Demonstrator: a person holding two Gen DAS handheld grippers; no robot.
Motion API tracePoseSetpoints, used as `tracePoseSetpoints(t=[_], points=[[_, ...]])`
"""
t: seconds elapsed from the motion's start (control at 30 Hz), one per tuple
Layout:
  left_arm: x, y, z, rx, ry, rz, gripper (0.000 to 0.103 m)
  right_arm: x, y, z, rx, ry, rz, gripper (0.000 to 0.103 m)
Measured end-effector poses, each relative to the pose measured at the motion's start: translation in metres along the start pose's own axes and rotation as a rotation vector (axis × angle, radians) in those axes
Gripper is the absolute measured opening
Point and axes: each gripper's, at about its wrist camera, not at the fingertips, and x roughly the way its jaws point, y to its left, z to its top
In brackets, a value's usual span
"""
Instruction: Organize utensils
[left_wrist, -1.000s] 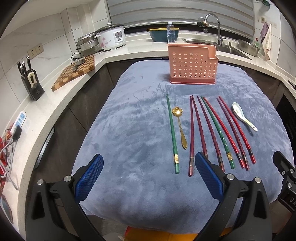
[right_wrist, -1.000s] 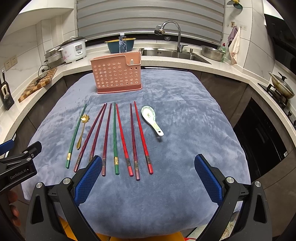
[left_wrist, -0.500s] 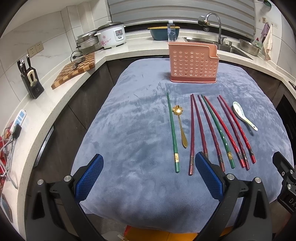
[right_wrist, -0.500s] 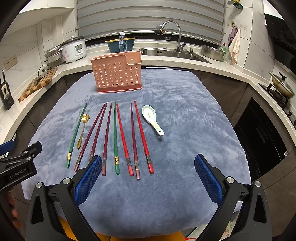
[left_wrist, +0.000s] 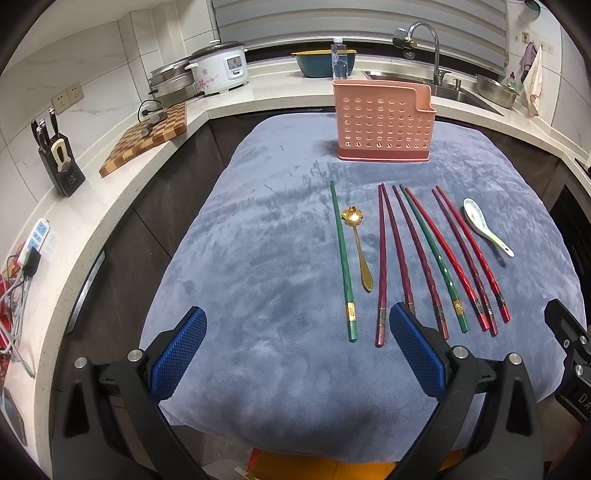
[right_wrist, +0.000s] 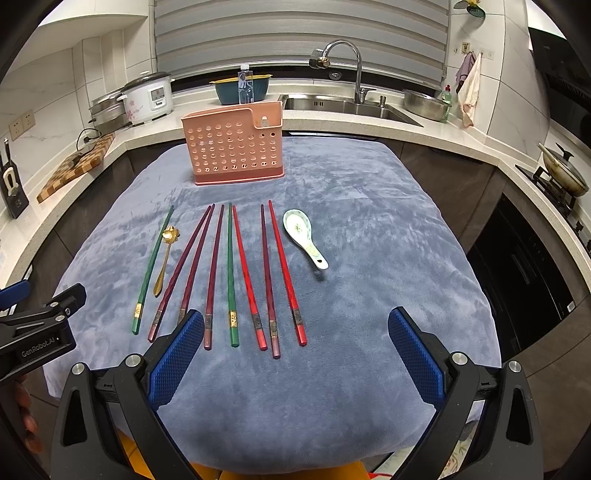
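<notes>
A pink perforated utensil holder (left_wrist: 384, 123) (right_wrist: 233, 146) stands upright at the far end of the grey-blue cloth (left_wrist: 258, 240) (right_wrist: 369, 240). In front of it lie several red, maroon and green chopsticks (left_wrist: 424, 254) (right_wrist: 236, 273) in a row, with a gold spoon (left_wrist: 358, 247) (right_wrist: 164, 258) near the left and a white ceramic spoon (left_wrist: 484, 225) (right_wrist: 304, 236) at the right. My left gripper (left_wrist: 297, 354) is open and empty, near the chopsticks' near ends. My right gripper (right_wrist: 295, 354) is open and empty, just short of them.
A counter wraps around, with a rice cooker (left_wrist: 218, 70), wooden cutting board (left_wrist: 147, 136), knife block (left_wrist: 59, 162), blue bowl (right_wrist: 240, 88), sink and faucet (right_wrist: 347, 74) and a pan on the stove (right_wrist: 565, 173). The cloth's front edge drops off near both grippers.
The left wrist view has crept slightly forward; nothing on the cloth has moved and both grippers stay open.
</notes>
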Motion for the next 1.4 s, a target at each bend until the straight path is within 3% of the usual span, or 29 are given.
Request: tracePoseSetpoints(t=[0.97, 1.4], points=[[0.005, -0.008, 0.002, 0.022, 0.012, -0.007, 0.095, 0.004, 0.002, -0.001, 0.001, 0.011, -0.001, 0.096], [0.051, 0.001, 0.010, -0.036, 0.099, -0.045, 0.096, 0.068, -0.039, 0.015, 0.082, 0.077, -0.031, 0.096]])
